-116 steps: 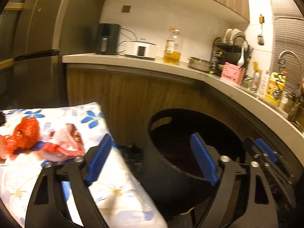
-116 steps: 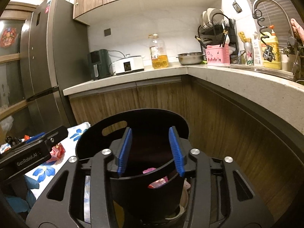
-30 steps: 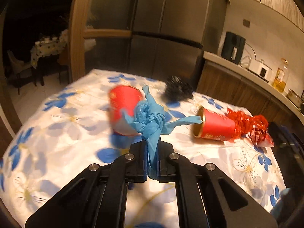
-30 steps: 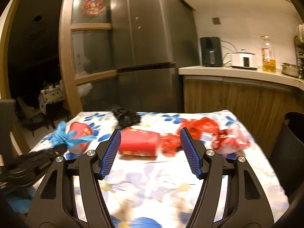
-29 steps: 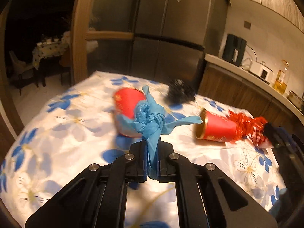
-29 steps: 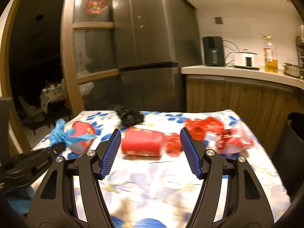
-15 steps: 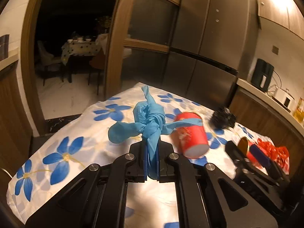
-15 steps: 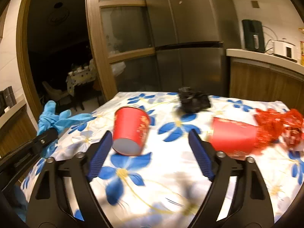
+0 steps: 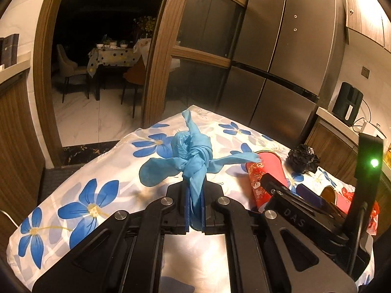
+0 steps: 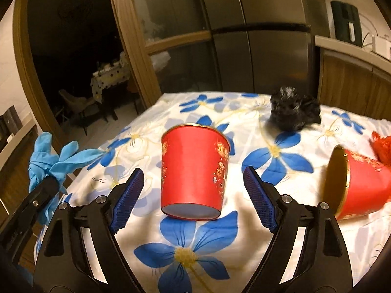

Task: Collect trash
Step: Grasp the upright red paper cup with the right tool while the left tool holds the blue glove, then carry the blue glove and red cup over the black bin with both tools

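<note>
Left gripper (image 9: 194, 216) clamps blue glove (image 9: 193, 156); right gripper (image 10: 191, 201) agape, flanking red cup (image 10: 194, 173).

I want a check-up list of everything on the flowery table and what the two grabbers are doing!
Surface: flowered tablecloth, white with blue flowers.
Job's things: near red paper cup on its side; second red paper cup tipped over; black crumpled bag; red crinkled wrap.
Clutter: nothing seen.
Grippers: left gripper shut on knotted blue glove; right gripper open, straddling the near cup, apart from it.
Cables: cord by air fryer.
Surroundings: steel fridge, wooden doorway, dim dining room.
</note>
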